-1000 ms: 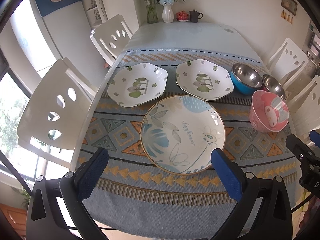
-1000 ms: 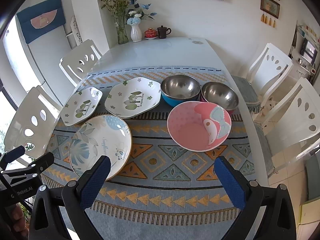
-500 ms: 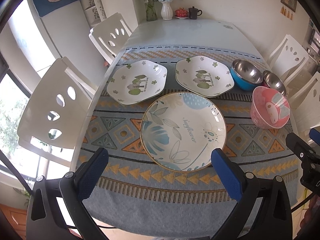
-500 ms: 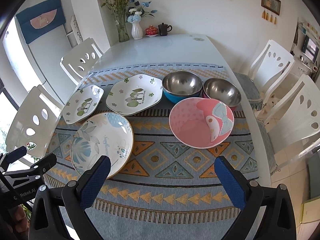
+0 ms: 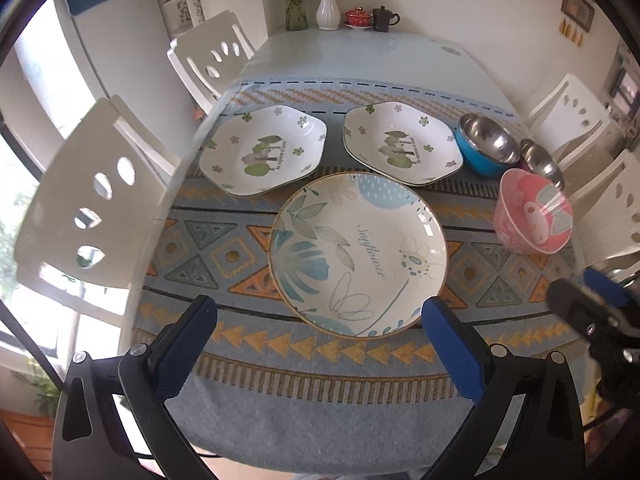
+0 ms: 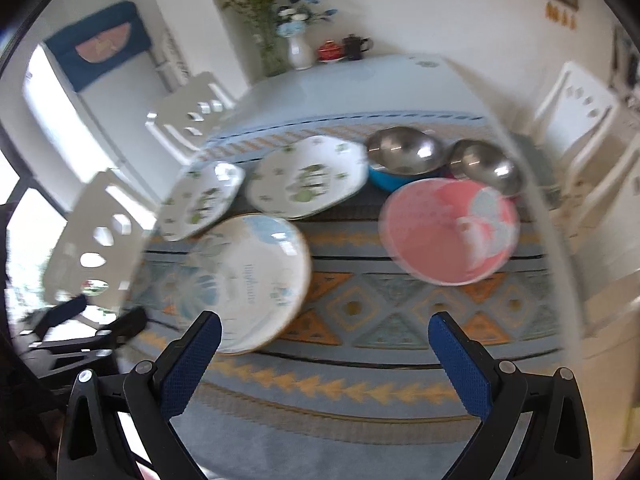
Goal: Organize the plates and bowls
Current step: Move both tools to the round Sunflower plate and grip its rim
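Sunflower plate [image 5: 357, 255] lies at twelve o'clock from our left gripper [image 5: 318, 330], nearer, both grippers released

You could read one word, "Sunflower", in script across the round floral plate [image 5: 357, 256]. The two green-sprigged plates [image 5: 262, 150] carried small lettering too, probably a phrase, but too tiny to read.

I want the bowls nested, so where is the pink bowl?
In the left wrist view, the pink bowl sits far right on the runner, just in front of two steel bowls.
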Demonstrator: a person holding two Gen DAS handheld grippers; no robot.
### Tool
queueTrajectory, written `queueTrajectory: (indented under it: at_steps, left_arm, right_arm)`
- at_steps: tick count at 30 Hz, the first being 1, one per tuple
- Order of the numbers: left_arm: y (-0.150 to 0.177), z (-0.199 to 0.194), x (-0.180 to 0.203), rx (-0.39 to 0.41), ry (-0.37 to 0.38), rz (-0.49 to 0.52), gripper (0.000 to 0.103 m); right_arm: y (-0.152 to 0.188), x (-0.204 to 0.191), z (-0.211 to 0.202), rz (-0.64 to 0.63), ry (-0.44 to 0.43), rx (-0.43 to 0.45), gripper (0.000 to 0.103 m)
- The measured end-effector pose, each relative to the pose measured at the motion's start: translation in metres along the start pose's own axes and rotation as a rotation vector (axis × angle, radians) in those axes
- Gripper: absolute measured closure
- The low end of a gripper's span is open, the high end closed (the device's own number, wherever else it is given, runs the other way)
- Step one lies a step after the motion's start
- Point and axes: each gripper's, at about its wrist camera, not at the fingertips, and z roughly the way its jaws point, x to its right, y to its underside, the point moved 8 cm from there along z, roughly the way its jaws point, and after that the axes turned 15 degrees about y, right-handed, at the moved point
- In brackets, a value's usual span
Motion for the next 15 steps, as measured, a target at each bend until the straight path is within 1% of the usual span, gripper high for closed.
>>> queueTrajectory:
  at_steps: [2, 3, 4, 5, 6, 7, 8, 9, 10, 11, 12, 13, 15]
  left_arm:
    - [-0.002, 0.004, -0.009, 0.017, 0.03, -0.017, 0.001]
    - [-0.004, 0.007, -0.014, 0.028, 0.039, -0.023, 0.001]
    - [-0.006, 0.011, -0.02, 0.038, 0.039, -0.026, 0.001]
    - [-0.007, 0.019, -0.028, 0.028, 0.028, -0.035, 0.001]
    - [-0.009, 0.026, -0.034, 0.022, 0.016, -0.029, 0.004]
    - [-0.009, 0.034, -0.039, 0.006, 0.011, -0.023, 0.008]
    - [-0.008, 0.047, -0.045, -0.024, 0.012, -0.017, 0.01]
    - [-0.009, 0.057, -0.05, -0.036, 0.019, -0.012, 0.013]
    - [-0.007, 0.066, -0.053, -0.053, 0.036, -0.015, 0.015]
    - [-0.006, 0.078, -0.057, -0.068, 0.054, -0.019, 0.016]
    - [-0.005, 0.084, -0.058, -0.075, 0.06, -0.02, 0.017]
    - [-0.004, 0.092, -0.061, -0.08, 0.062, -0.018, 0.021]
    - [-0.004, 0.104, -0.066, -0.085, 0.092, -0.033, 0.025]
  right_arm:
    - [0.004, -0.014, 0.008, 0.004, -0.107, -0.019, 0.0]
    - [0.004, -0.018, 0.01, 0.004, -0.131, -0.028, 0.0]
    - [0.007, -0.027, 0.02, 0.014, -0.207, -0.058, 0.0]
    - [0.009, -0.031, 0.025, 0.024, -0.251, -0.078, 0.0]
    - [0.011, -0.036, 0.035, 0.035, -0.292, -0.1, 0.0]
    - [0.012, -0.038, 0.043, 0.039, -0.305, -0.114, 0.0]
    - [0.013, -0.04, 0.053, 0.038, -0.307, -0.13, 0.0]
    - [0.015, -0.045, 0.071, 0.023, -0.294, -0.155, 0.0]
    - [0.016, -0.044, 0.079, 0.011, -0.287, -0.166, 0.001]
    - [0.016, -0.046, 0.088, -0.002, -0.281, -0.172, 0.004]
    - [0.017, -0.05, 0.096, -0.012, -0.287, -0.176, 0.006]
    - [0.017, -0.053, 0.104, -0.017, -0.297, -0.176, 0.007]
    - [0.018, -0.056, 0.118, -0.02, -0.296, -0.195, 0.01]
